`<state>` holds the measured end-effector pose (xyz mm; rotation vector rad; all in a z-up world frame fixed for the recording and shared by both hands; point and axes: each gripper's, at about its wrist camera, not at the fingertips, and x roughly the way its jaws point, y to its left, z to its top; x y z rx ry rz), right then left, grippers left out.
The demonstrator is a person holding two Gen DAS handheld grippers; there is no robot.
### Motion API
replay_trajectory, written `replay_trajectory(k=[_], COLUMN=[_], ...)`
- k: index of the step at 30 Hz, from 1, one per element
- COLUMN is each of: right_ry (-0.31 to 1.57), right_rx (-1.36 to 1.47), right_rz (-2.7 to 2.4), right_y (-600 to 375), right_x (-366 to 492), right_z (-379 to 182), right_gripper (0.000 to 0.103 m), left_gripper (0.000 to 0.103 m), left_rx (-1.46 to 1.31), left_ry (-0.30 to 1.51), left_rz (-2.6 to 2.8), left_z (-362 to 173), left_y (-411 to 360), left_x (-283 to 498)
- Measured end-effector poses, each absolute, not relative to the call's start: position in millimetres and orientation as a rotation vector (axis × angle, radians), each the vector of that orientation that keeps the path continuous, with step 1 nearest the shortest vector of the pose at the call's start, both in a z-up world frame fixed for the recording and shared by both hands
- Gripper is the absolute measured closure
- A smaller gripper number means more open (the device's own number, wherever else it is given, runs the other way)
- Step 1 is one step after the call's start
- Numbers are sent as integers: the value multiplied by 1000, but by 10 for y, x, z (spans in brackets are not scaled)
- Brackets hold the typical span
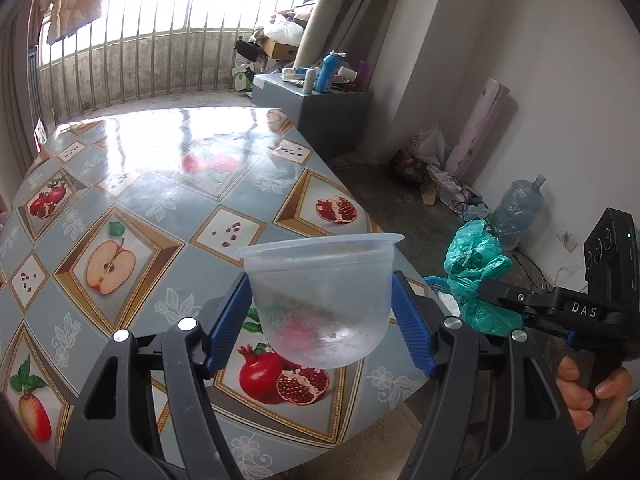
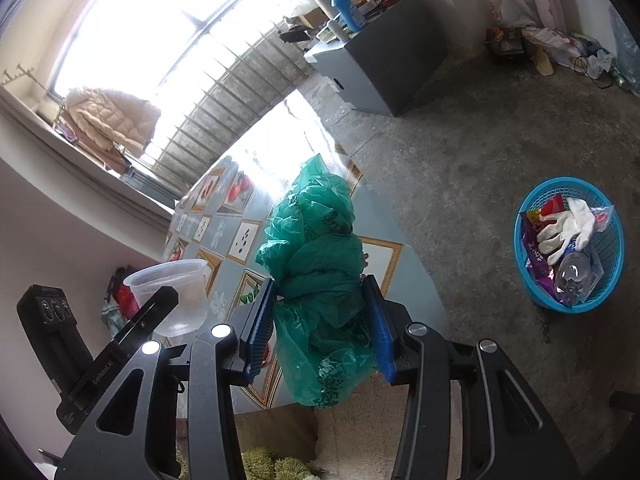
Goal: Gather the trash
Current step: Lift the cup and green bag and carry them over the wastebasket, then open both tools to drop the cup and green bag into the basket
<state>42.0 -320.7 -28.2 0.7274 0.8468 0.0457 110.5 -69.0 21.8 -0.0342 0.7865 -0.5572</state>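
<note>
My left gripper point(image 1: 320, 300) is shut on a clear plastic cup point(image 1: 320, 296), held upright above the round table point(image 1: 140, 200) with its fruit-patterned cloth. The blue pads press on both sides of the cup. My right gripper point(image 2: 320, 312) is shut on a crumpled green plastic bag point(image 2: 316, 264), lifted over the table's edge. In the left wrist view that green bag point(image 1: 476, 268) and the right gripper point(image 1: 486, 294) show at the right, a hand on the handle. The cup point(image 2: 172, 296) also appears at the left of the right wrist view.
A blue mesh basket point(image 2: 612, 240) stands on the concrete floor to the right, holding a white glove, a bottle and wrappers. A grey cabinet point(image 1: 332, 116) with bottles stands beyond the table. Clutter and a large water jug point(image 1: 516, 212) line the wall.
</note>
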Motion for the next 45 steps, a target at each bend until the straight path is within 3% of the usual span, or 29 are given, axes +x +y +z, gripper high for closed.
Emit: replay_trajectory(k=[16,22,32,35,40,45], right_ry=[700,744,842,910,987,949], right_rx=[914,1034,1135,1146,1173,1172], right_rz=[-405,-536,-595,-628,-658,-626], right_y=[-4804,-5270,-5764,-5909,-6073,-6027], right_x=[-723,-964,-542,-362,-241,-247], right_z=[-643,-1151,-1975,-2283,-2735,-2715], right_gripper=[60,60,55,43,43,43], left_gripper=[37,37,36,33,32,32], left_rx=[121,232,430,457,423,364], left_ry=[862,1003,1162,1187,1206,1192], left_rz=[-922,-1017,-1003,-967,-983,-1007], left_z=[336,-188,-1249,-1458,-1562,-1401], left_y=[-2590,-3508,-4612,-4826,-4867,-4706], left_x=[1118,1211,1391,1426,1465,1526])
